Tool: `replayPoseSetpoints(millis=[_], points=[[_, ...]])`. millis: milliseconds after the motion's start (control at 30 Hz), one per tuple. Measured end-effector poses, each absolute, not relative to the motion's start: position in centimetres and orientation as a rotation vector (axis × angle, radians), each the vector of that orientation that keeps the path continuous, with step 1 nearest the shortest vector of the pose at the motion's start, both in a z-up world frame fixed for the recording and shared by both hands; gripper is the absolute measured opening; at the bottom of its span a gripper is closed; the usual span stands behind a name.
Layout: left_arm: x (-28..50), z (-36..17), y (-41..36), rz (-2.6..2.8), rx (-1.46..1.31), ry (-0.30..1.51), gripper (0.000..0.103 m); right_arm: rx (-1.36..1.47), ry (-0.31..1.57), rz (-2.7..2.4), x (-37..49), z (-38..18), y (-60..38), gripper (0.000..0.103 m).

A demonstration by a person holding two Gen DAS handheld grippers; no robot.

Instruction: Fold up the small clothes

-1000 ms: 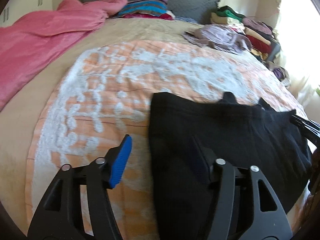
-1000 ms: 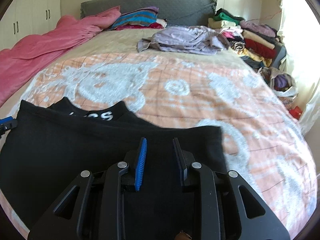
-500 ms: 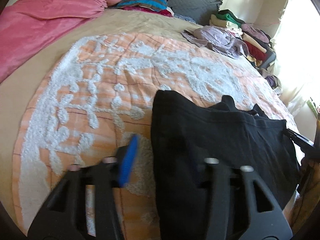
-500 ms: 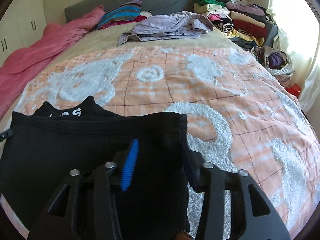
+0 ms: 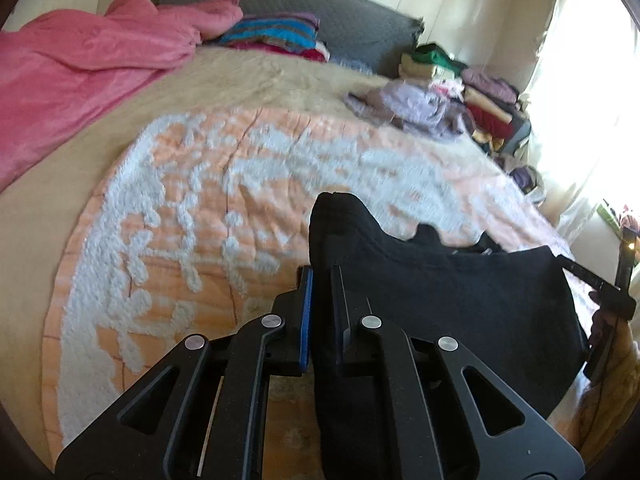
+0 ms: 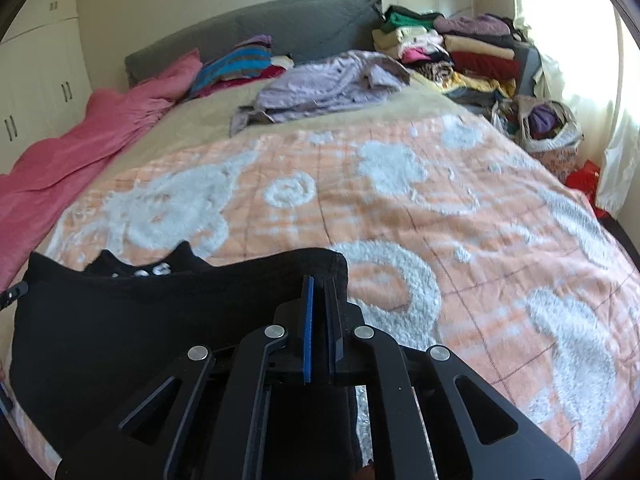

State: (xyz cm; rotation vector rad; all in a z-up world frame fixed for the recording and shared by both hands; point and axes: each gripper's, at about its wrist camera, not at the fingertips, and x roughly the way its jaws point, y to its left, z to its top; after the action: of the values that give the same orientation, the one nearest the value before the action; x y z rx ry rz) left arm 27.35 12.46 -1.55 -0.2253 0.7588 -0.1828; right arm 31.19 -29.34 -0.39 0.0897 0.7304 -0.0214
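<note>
A black garment [image 5: 440,300] lies folded on the near part of the orange and white blanket [image 5: 200,208]. My left gripper [image 5: 322,276] is shut on its left edge, with black cloth pinched between the pads. In the right wrist view the same black garment [image 6: 140,328] spreads to the left, white lettering showing at its collar [image 6: 150,270]. My right gripper [image 6: 318,284] is shut on the garment's right edge near the far corner. The right gripper's tip [image 5: 592,280] shows at the right rim of the left wrist view.
A pink duvet [image 5: 68,80] lies along the bed's left side. A lilac garment heap [image 6: 328,84] sits mid-bed toward the grey headboard [image 6: 260,36]. Stacked folded clothes [image 6: 460,48] and a bag of clothes [image 6: 548,124] stand at the right, by the bright window.
Both grippers went from open to shut on the black garment's opposite edges. The right gripper slid right to the garment's right edge. The left edge now bunches up between the left pads.
</note>
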Motion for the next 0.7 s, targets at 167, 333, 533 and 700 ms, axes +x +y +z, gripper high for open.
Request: replayPoseSetpoints(millis=[167,333,533,700], points=[[27.9,-3.4,12.6,-0.156,-0.229,0.823,0.004,0.118,0.757,-0.065,31.0,-1.4,-30.5,0.003],[27.3,-3.1,12.6,-0.125,-0.198,0.826,0.012,0.08,0.744,-0.062,29.5,-0.5,-30.3,0.003],[25.9,-2.5,12.6,-0.098,-0.188,0.827,0.03,0.045,0.709,0.009,26.6,1.2,-28.6,0.026],[23.5,-1.3,12.4,-0.097,-0.209,0.801,0.042,0.043,0.723,0.079,24.4,1.1,-27.0,0.027]])
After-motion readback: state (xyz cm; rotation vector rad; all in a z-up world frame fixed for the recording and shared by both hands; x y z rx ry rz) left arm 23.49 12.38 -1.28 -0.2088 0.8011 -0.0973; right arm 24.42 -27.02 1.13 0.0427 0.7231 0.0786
